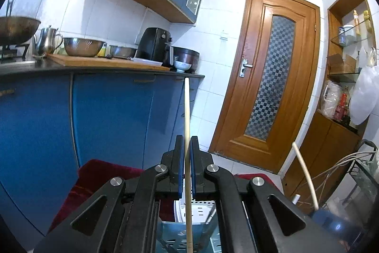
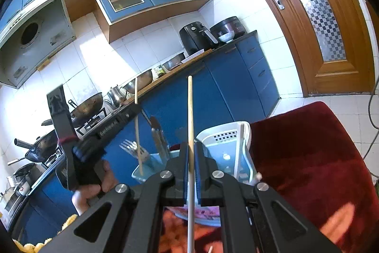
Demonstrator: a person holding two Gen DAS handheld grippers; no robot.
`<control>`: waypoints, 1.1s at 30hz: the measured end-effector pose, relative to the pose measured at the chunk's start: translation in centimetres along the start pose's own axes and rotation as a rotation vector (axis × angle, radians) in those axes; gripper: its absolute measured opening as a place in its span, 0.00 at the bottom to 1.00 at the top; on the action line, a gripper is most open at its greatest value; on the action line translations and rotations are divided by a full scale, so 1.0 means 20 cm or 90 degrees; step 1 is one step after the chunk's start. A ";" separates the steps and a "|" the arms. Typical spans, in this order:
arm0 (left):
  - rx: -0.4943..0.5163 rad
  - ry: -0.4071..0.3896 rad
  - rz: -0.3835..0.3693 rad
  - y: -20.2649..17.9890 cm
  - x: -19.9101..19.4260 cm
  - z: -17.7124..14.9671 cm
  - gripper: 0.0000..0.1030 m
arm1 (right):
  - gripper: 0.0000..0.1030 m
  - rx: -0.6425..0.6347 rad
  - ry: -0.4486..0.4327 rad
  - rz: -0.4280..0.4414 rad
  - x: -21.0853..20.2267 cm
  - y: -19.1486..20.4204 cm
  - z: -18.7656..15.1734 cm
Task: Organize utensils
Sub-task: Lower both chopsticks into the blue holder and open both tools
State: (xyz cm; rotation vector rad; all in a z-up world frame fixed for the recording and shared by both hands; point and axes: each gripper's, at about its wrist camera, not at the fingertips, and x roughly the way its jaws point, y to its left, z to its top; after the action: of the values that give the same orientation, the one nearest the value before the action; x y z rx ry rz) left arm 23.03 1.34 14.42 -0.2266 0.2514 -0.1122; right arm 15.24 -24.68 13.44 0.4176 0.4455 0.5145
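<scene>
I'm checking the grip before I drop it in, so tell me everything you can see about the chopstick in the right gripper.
The chopstick is a thin, straight, pale stick that looks like wood or bamboo, plain and unmarked. The right gripper is shut on it, the blue pads pressing both sides around mid-length. It runs along the fingers, one end poking well beyond the tips, the other running back under the gripper and out of the frame's bottom edge. It hangs above the utensil holder and touches nothing but the pads.

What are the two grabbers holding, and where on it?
Each holds one chopstick. The left gripper pinches its chopstick partway along; the right gripper pinches its chopstick likewise.
</scene>
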 end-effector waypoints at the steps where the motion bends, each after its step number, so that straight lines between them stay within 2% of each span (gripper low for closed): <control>1: -0.002 -0.001 0.002 0.01 0.01 -0.02 0.02 | 0.06 0.002 -0.003 0.003 0.02 -0.01 0.01; 8: -0.001 -0.014 0.010 0.05 0.00 -0.10 0.02 | 0.06 0.010 -0.035 0.009 0.13 -0.03 0.07; 14: -0.004 -0.017 0.009 0.05 -0.01 -0.13 0.02 | 0.06 -0.045 -0.086 -0.047 0.22 0.00 0.07; 19: -0.008 -0.018 0.013 0.05 -0.02 -0.15 0.02 | 0.06 -0.115 -0.106 -0.096 0.28 0.03 0.01; 33: -0.006 -0.015 0.009 0.05 -0.04 -0.19 0.02 | 0.06 -0.116 -0.089 -0.099 0.30 -0.02 -0.06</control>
State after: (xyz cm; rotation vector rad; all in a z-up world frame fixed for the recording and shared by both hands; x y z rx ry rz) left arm 21.33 1.58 10.71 -0.2350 0.2294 -0.0935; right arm 19.44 -21.35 10.56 0.2390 0.2907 0.3684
